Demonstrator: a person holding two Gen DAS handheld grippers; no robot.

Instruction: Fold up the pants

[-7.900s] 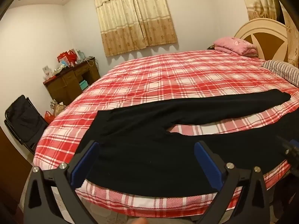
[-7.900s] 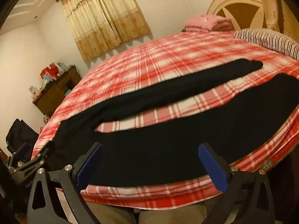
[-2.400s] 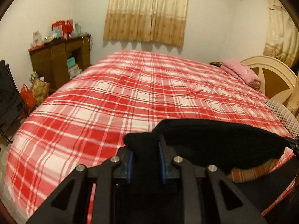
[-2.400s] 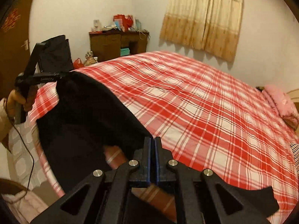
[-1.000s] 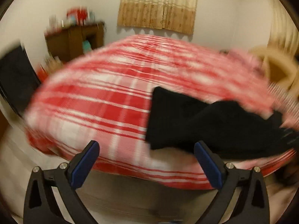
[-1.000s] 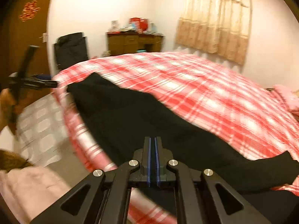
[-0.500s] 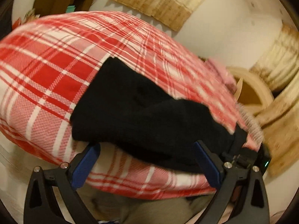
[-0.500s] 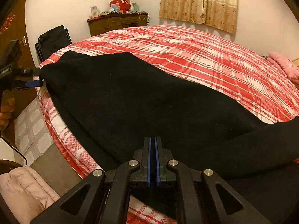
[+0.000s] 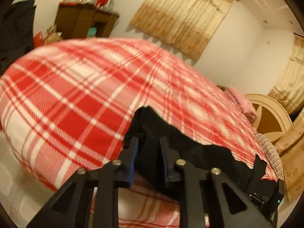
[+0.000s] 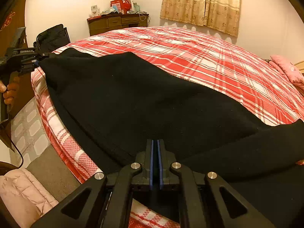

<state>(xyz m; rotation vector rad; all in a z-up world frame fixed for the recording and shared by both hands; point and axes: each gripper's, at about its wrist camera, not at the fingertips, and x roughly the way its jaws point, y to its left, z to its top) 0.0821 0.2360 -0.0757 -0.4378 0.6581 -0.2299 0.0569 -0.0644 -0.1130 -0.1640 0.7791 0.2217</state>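
The left tongs are narrowed onto a bunched edge of the black pants. The right tongs are pinched tight on the pants' near edge, over the plaid bed.

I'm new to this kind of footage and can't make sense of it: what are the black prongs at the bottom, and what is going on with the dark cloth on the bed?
The prongs are hand-held two-finger grippers, one in each of a person's hands, each with a camera looking along its fingers. One picture comes from the left gripper, the other from the right gripper. Black pants lie near the edge of a bed with a red plaid cover. Both grippers are closed on the pants. In the right view, the left gripper shows at far left, pinching a corner.
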